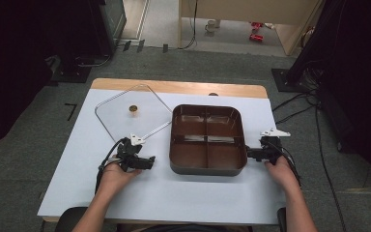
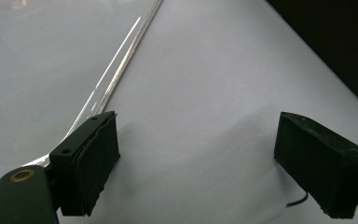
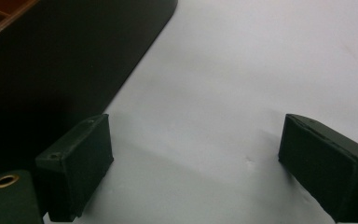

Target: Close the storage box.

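Observation:
A dark brown box (image 1: 207,140) with four compartments stands in the middle of the white table cover (image 1: 174,193). A clear square lid (image 1: 133,113) with a small gold knob (image 1: 133,109) lies flat to its left. My left gripper (image 1: 149,162) rests low on the cover between lid and box, pointing at the box. In the left gripper view my left gripper (image 2: 196,168) is open over bare cover, with the lid's rim (image 2: 116,79) just beyond its left pad. My right gripper (image 1: 248,154) sits at the box's right side; the right gripper (image 3: 196,172) is open, the box wall (image 3: 74,56) beside its left pad.
A strip of wooden tabletop (image 1: 174,87) shows beyond the white cover. Dark stands and equipment flank the table on grey carpet, with cables (image 1: 299,104) trailing at the right. Small red items (image 1: 256,31) lie on the far floor.

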Action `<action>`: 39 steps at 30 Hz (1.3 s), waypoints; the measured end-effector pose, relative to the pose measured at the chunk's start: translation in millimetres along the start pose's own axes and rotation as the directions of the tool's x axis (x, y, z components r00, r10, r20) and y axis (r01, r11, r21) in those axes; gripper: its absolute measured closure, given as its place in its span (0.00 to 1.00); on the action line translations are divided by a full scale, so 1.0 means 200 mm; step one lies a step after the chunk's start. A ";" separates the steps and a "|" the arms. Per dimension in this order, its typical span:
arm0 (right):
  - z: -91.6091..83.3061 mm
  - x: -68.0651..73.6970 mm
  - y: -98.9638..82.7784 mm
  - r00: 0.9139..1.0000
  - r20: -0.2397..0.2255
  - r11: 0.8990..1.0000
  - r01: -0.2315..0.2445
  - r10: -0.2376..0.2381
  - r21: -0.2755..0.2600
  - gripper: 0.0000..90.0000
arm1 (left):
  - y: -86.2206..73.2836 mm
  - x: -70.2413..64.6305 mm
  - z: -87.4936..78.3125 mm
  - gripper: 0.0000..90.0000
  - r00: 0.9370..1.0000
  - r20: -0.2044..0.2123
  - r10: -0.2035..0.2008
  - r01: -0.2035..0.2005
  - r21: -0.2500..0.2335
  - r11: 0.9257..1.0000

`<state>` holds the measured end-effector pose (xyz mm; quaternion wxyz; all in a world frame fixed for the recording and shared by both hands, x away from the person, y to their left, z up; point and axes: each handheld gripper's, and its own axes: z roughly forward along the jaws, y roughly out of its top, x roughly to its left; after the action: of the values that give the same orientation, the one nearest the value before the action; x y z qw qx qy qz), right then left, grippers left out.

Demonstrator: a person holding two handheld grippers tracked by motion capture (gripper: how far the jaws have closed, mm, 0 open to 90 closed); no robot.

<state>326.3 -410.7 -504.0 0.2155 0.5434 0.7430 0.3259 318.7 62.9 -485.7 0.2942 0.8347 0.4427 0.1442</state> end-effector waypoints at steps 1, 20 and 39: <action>0.00 0.00 0.00 1.000 0.000 1.000 0.000 0.000 0.000 0.10 | 0.01 0.00 0.00 0.16 1.000 0.014 -0.002 0.002 0.008 1.000; 0.00 0.00 0.00 1.000 -0.001 1.000 0.000 0.000 -0.001 0.10 | 0.08 0.05 -0.10 0.30 0.995 0.101 -0.016 0.020 -0.031 0.999; 0.00 0.00 0.00 1.000 -0.002 1.000 -0.001 0.001 -0.001 0.10 | 0.19 0.11 -0.14 0.30 0.996 0.089 0.005 0.002 -0.080 0.997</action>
<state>326.3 -411.0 -504.1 0.2148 0.5433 0.7428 0.3270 342.1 74.2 -439.7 0.3467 0.8281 0.4225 0.1248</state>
